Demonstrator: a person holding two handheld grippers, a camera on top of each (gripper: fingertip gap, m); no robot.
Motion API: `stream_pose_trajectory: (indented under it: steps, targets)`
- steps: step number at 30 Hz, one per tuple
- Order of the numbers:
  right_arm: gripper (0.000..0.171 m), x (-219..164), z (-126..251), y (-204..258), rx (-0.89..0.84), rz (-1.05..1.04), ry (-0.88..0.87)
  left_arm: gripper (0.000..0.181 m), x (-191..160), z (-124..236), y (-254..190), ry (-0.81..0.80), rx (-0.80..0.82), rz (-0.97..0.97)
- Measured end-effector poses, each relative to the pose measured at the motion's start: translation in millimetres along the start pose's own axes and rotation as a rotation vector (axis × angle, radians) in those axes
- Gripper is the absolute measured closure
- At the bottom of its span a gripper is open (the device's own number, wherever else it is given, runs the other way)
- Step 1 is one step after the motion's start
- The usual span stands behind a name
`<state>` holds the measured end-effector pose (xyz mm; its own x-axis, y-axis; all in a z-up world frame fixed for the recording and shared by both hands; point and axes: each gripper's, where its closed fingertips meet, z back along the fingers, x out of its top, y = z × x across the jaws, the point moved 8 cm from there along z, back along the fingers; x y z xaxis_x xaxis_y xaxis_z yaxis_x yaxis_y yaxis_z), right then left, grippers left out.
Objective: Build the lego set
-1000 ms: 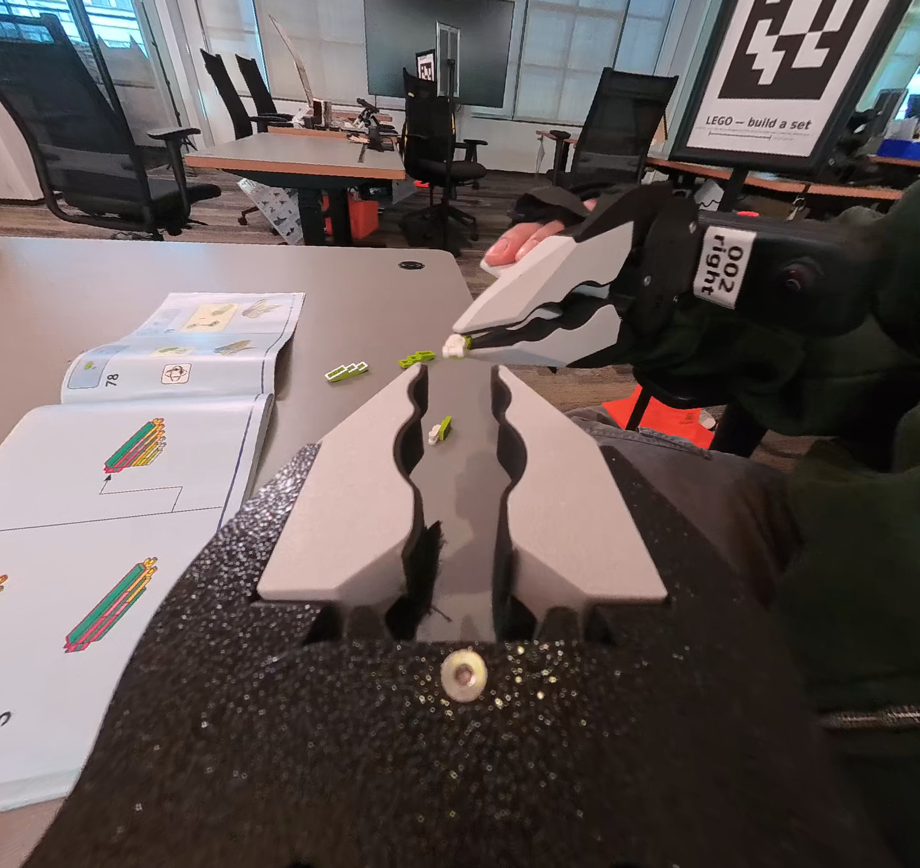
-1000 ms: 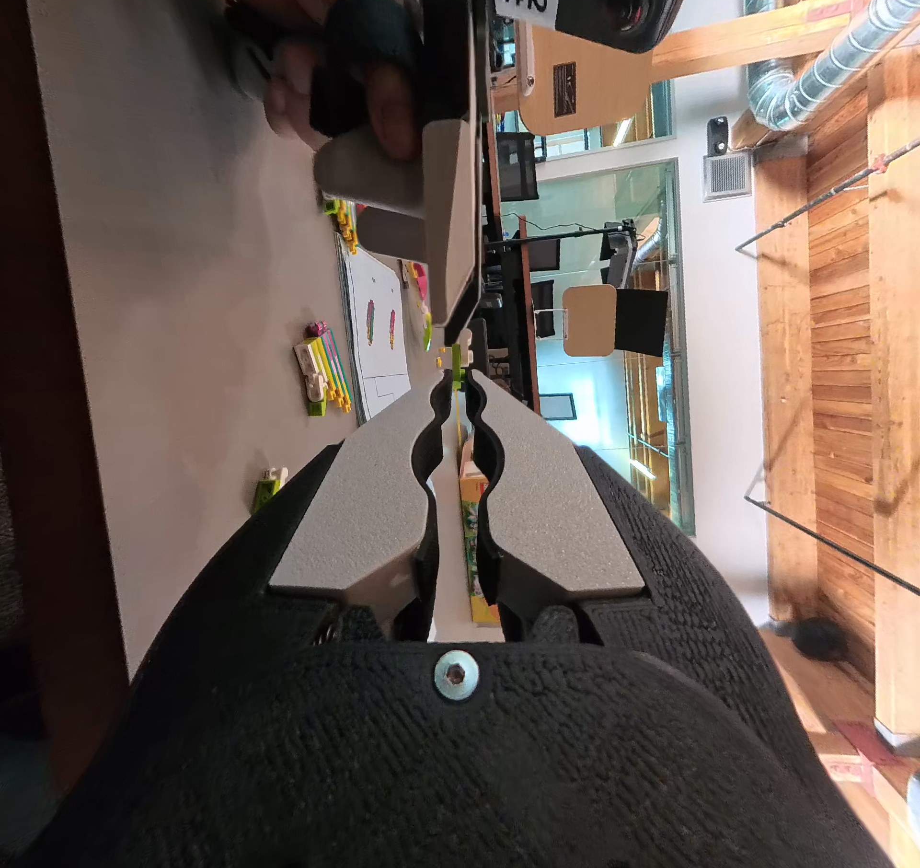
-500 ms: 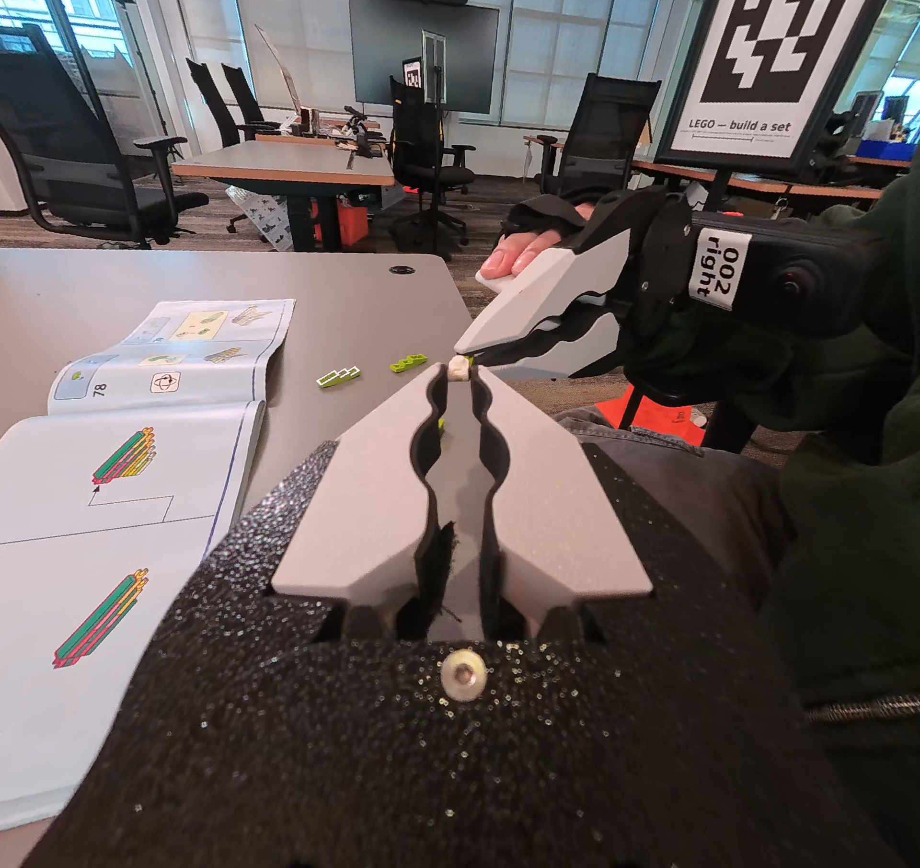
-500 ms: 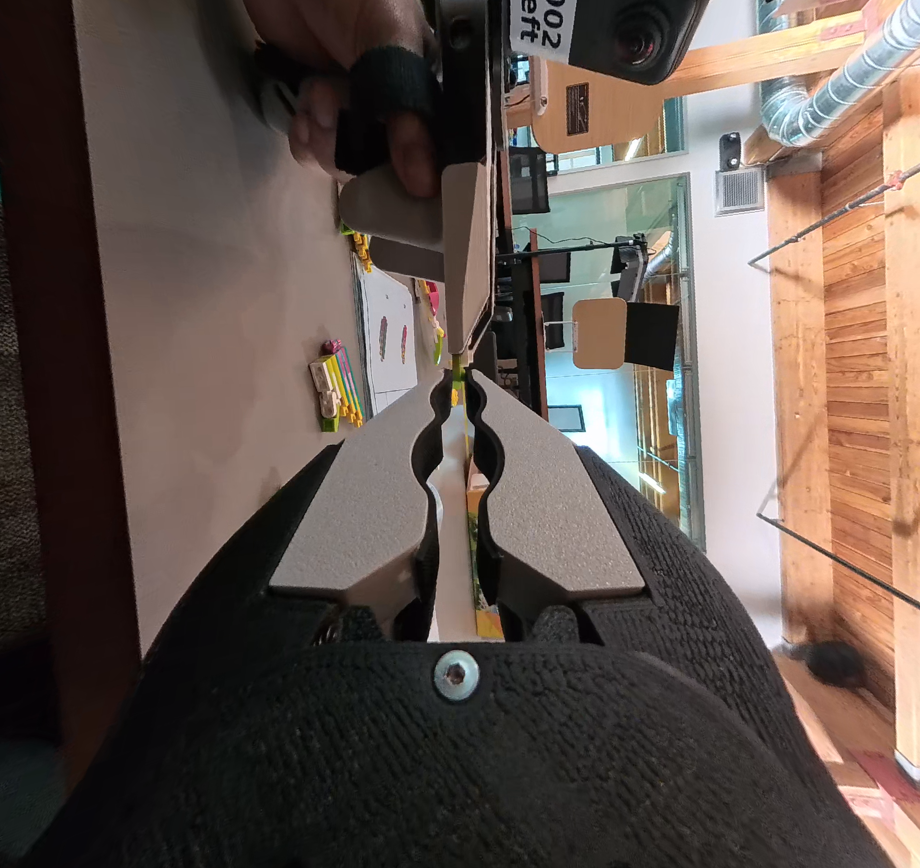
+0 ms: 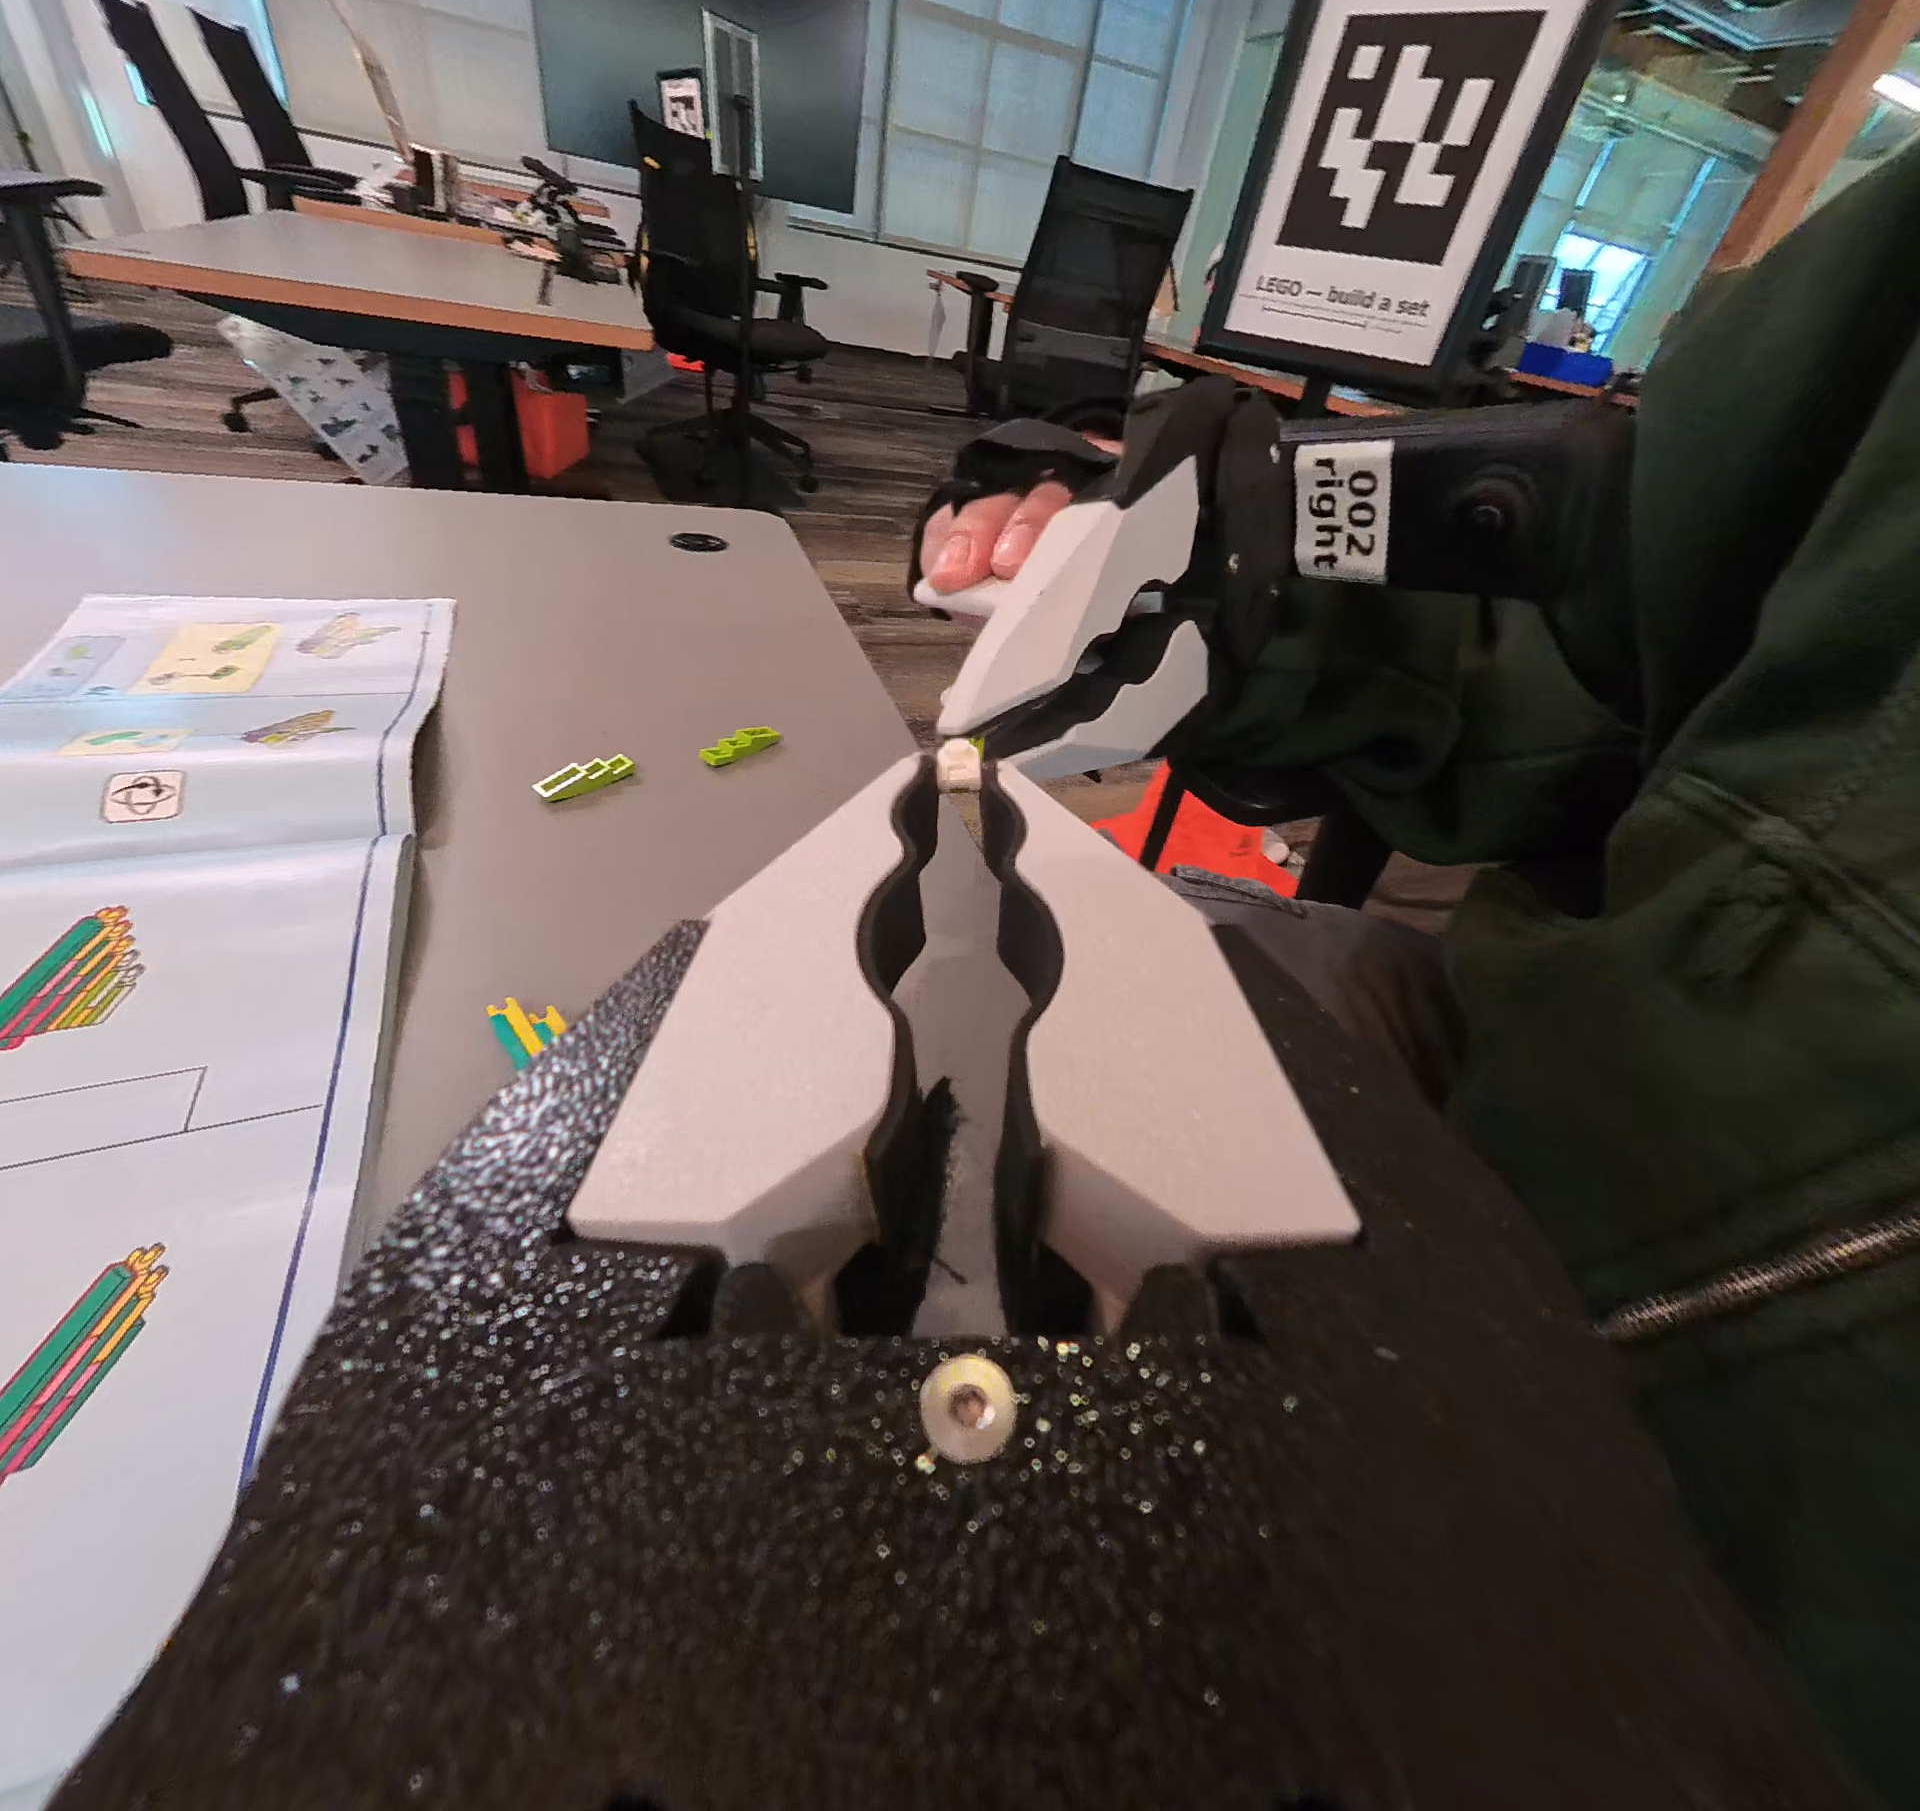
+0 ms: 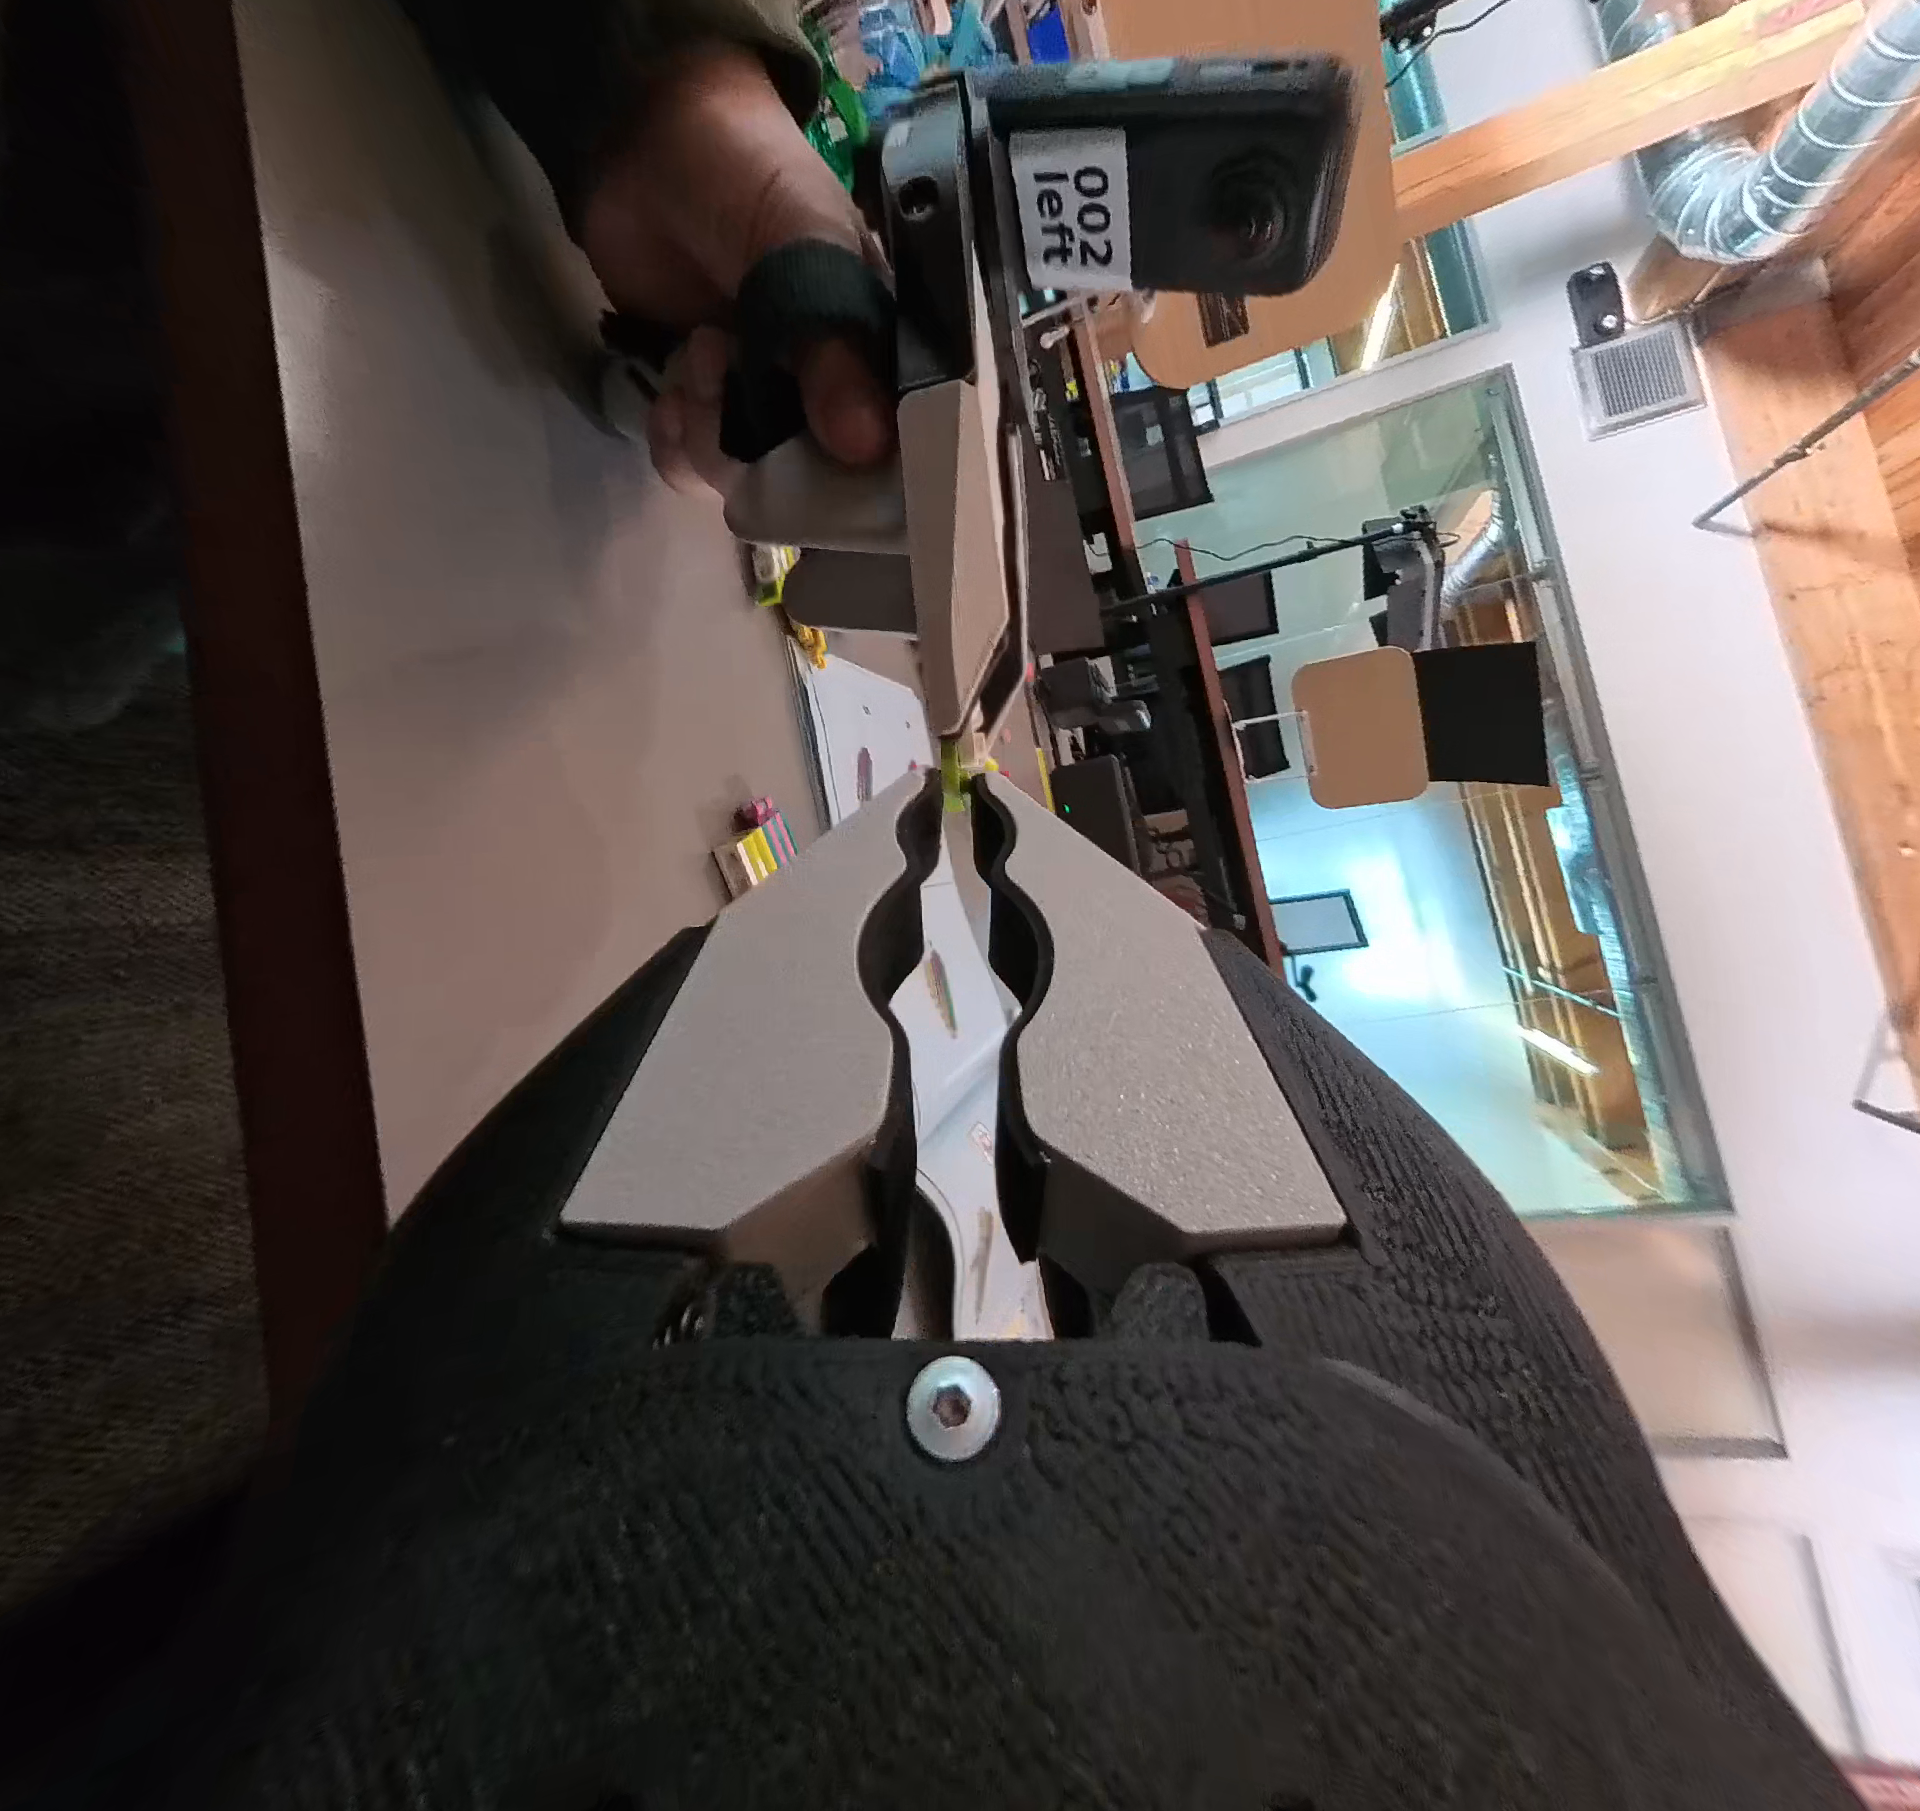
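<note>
My left gripper point(image 5: 958, 774) is closed on a tiny white brick point(image 5: 957, 767), held in the air above the grey table's point(image 5: 623, 618) right edge. My right gripper point(image 6: 958, 793) is shut on a small lime piece point(image 6: 952, 791) joined to that white brick. In the left wrist view the right gripper point(image 5: 974, 728) comes in from the right and meets my left fingertips tip to tip. In the right wrist view the left gripper point(image 6: 966, 731) shows edge-on. A striped multi-colour assembly point(image 5: 525, 1029) lies on the table, partly hidden behind my left gripper; it also shows in the right wrist view point(image 6: 764, 852).
An open instruction booklet point(image 5: 208, 930) lies on the left of the table. Two loose lime pieces point(image 5: 584, 779) point(image 5: 740, 745) lie beyond it. A marker sign on a stand point(image 5: 1403, 140) stands at the back right. The table edge runs just under the grippers.
My left gripper moved forward to the right gripper's tips and closed its fingers on the white brick. The right gripper kept its hold and stayed nearly in place.
</note>
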<state>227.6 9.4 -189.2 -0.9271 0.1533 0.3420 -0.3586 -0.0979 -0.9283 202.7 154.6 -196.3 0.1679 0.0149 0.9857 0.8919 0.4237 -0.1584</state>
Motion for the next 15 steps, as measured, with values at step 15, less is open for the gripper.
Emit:
stream_pose_trajectory:
  steps: [15]
  targets:
    - [0.157,-18,-10,-6,0.254,-0.699,-0.039,0.176,-2,0,-5,0.076,0.155,-0.332]
